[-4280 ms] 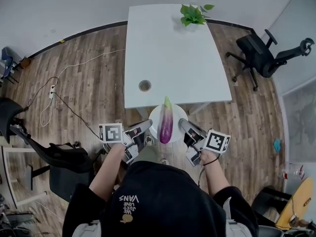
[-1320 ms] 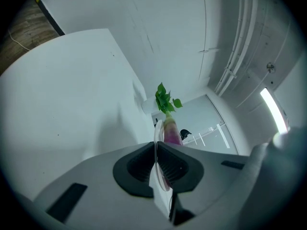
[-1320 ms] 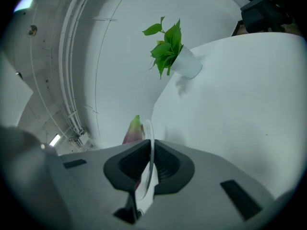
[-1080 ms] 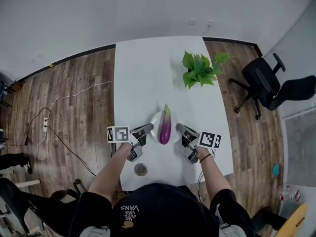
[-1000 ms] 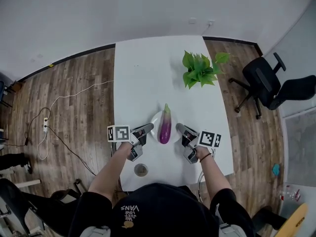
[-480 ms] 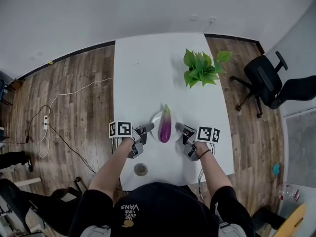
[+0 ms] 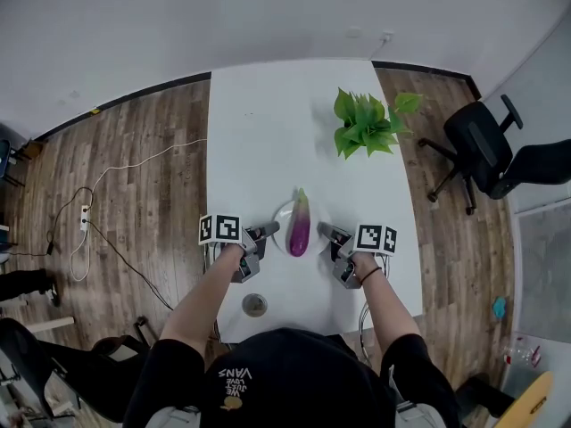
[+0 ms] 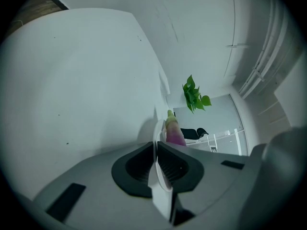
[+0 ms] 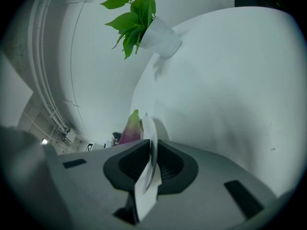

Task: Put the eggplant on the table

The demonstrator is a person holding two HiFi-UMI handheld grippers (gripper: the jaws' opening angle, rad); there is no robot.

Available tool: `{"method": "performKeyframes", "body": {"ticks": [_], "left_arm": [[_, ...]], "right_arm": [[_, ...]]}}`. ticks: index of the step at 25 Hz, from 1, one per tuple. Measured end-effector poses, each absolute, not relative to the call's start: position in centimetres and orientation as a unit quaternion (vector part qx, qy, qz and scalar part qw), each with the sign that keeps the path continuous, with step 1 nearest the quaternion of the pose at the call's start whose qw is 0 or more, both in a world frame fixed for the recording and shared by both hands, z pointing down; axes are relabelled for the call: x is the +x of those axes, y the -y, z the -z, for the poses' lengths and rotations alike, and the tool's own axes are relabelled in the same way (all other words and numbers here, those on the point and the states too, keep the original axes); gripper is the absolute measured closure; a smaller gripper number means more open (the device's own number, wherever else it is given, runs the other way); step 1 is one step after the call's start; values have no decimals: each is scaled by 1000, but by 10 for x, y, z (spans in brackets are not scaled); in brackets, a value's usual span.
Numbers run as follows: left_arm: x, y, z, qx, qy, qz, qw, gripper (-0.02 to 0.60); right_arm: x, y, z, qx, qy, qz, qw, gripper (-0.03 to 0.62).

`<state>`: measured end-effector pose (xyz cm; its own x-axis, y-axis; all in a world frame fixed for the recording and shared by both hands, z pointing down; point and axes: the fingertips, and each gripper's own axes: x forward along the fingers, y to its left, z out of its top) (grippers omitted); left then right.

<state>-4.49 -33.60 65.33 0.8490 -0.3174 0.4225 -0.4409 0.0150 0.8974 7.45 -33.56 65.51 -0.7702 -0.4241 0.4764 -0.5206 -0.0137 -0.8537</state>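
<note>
One eggplant (image 7: 299, 224), one plate (image 7: 278, 227), one potted plant (image 7: 366, 121), one table (image 7: 268, 132), one left gripper (image 7: 270, 230) and one right gripper (image 7: 324, 231).

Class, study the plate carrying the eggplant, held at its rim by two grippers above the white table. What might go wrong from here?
1. The eggplant lies loose on the plate. If one side dips lower than the other, it may roll off.
2. The left gripper and right gripper each pinch only the thin rim, so the plate may slip out or drop onto the table.
</note>
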Motion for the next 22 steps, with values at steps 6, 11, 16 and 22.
{"method": "performKeyframes", "body": {"ticks": [6,11,16,22], "left_arm": [[-48,337,-656,681,294,-60,668,554],[-48,334,-655,681,293,-63,668,549],[-47,333,-655,684,290,-67,666,549],[-52,334,-655,697,309,-91,640,543]], "right_arm": [[73,330,-658,330,701,-628,72,532],[73,328,-656,330,702,-626,83,496],[73,327,-655,336,706,-614,106,467],[79,331,-650,353,727,-568,155,410]]}}
